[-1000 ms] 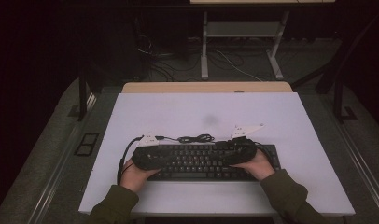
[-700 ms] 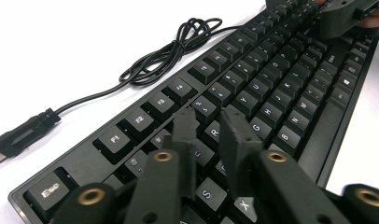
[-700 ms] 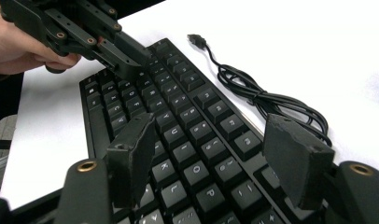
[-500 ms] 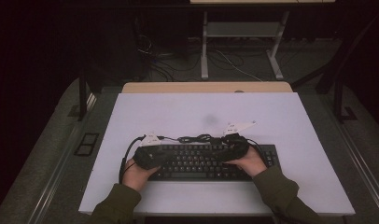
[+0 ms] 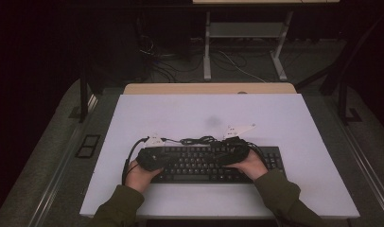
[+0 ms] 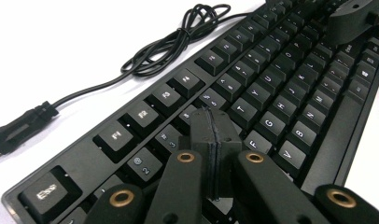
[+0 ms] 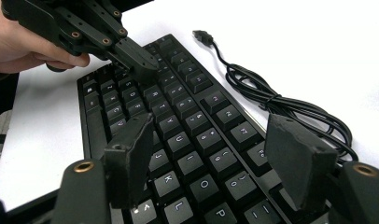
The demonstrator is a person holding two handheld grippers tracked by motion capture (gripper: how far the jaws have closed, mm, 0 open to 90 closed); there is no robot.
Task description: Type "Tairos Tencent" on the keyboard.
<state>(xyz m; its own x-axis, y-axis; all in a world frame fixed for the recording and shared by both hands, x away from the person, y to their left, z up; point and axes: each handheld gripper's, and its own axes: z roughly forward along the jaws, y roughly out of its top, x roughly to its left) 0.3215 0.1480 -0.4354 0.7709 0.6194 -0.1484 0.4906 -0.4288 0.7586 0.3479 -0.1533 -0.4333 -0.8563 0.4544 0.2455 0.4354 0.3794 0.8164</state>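
A black keyboard [image 5: 199,166] lies near the front of the white table [image 5: 284,118]. Its black cable [image 5: 197,140] is coiled just behind it, with the USB plug [image 6: 19,130] loose on the table. My left gripper [image 6: 214,126] is shut with nothing between its jaws, and its tip hangs just over the left-hand letter keys. My right gripper [image 7: 208,130] stands open above the right-hand letter keys, with only keys showing between its fingers. The two grippers point toward each other: the left gripper [image 7: 143,65] is in the right gripper view and the right gripper [image 6: 351,23] is in the left gripper view.
A wooden strip [image 5: 209,88] borders the table's far edge. Beyond it stand a metal desk frame [image 5: 244,52] and loose floor cables [image 5: 161,61]. Bare white tabletop lies behind and on both sides of the keyboard.
The right hand has shifted a little to the left over the keyboard. The left hand has stayed in place.
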